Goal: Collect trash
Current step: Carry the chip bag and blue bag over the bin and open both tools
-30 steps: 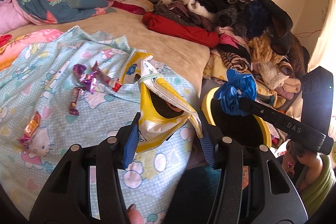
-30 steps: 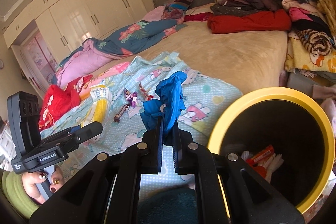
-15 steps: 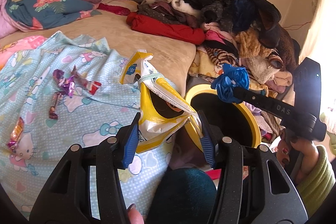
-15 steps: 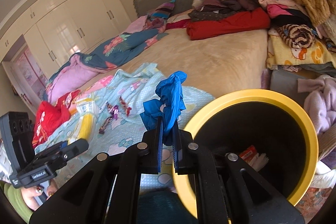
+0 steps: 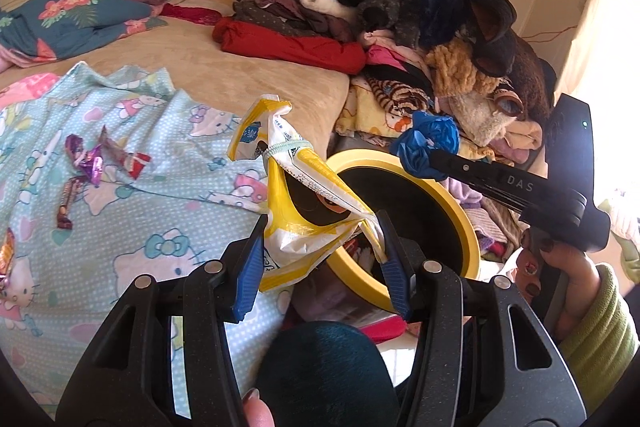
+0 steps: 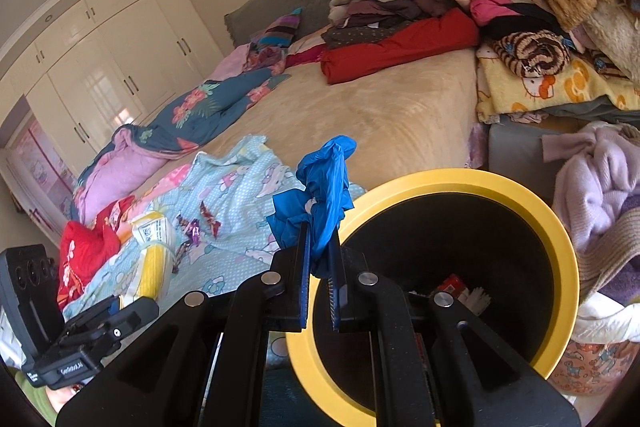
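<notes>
The yellow bin [image 5: 472, 239] was seen lower centre-right in the left wrist view, larger and closer to both grippers than 1 second before, when only part of its rim showed at the right. The left gripper [image 5: 320, 263] was clamped on a crumpled yellow and white snack bag [image 5: 304, 211], which was held over the near rim of the bin. The right gripper [image 6: 320, 291] was closed tightly on a blue glove [image 6: 326, 195], held at the left rim of the bin [image 6: 560, 239] in the right wrist view; red and white trash was already visible inside. Both pieces had been carried from over the bed toward the opening, so release into the bin was judged to be the next step. About 4 candy wrappers [image 5: 90, 163] were left on the patterned sheet [image 5: 160, 227] at the left.
</notes>
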{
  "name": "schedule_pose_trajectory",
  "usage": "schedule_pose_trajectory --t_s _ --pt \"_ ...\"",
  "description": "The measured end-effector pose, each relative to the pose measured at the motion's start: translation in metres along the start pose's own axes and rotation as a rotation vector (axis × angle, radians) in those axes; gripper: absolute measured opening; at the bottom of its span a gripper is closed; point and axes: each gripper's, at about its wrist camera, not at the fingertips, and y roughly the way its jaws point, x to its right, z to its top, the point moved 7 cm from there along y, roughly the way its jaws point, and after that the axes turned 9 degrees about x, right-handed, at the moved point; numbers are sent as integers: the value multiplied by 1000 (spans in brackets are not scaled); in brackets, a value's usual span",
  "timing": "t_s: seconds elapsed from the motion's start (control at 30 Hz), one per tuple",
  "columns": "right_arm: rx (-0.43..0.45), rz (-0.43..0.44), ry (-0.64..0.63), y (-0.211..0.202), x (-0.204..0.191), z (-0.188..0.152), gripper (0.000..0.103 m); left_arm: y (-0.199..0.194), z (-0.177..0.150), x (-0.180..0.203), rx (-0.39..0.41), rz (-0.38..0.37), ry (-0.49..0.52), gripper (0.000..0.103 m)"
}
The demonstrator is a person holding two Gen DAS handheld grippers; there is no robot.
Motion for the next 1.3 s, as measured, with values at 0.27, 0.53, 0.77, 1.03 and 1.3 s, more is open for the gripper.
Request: schedule_pose_trajectory --t_s 0.27,0.53,0.77,1.03,1.3 --pt "2 -29 30 0 18 0 8 13 -5 18 -16 -29 30 44" --pt "2 -60 64 0 37 -1 8 31 -12 31 -45 -50 54 44" --pt "-6 -86 112 0 56 -3 8 46 -17 39 -71 -66 68 44" --pt "-3 -135 122 -2 69 -3 8 65 -26 51 -104 -89 79 44" --pt "-17 -173 171 -2 89 -6 8 87 -36 62 -159 -115 87 44"
